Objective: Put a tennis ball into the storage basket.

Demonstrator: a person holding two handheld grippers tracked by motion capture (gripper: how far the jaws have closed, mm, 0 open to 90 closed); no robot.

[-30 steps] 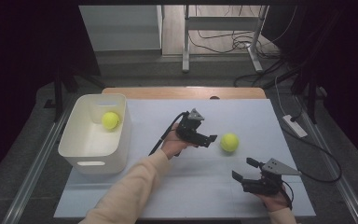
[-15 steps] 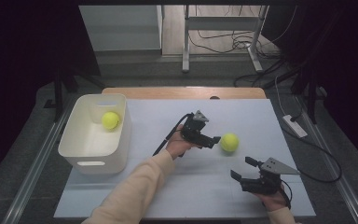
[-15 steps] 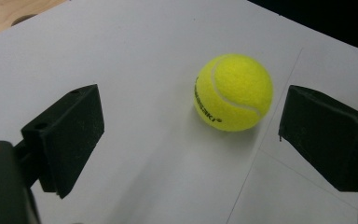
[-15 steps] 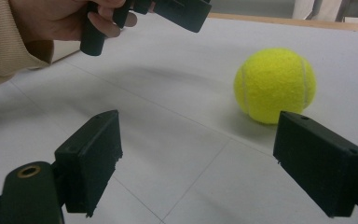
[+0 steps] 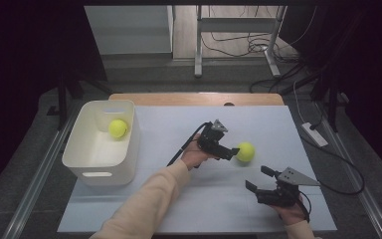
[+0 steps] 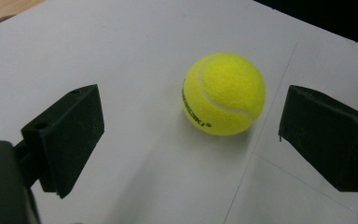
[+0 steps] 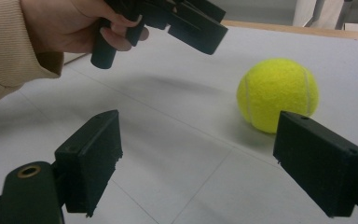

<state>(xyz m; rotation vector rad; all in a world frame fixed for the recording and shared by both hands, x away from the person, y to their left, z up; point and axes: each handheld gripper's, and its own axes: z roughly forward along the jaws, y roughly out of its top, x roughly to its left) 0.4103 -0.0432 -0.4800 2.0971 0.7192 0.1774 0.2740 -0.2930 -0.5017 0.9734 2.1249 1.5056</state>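
A: Where does the left gripper (image 5: 229,149) stand against the tennis ball (image 5: 245,152)?

B: It has closed in from a second ago; its jaws are spread wide, with the ball lying on the desk (image 5: 169,124) just ahead of them, untouched.

A: Meaning?

B: Probably a grasp is coming, perhaps bound for the white bin (image 5: 97,164), which holds another ball (image 5: 118,128). The right gripper (image 5: 261,185) waits near the ball, jaws apart.
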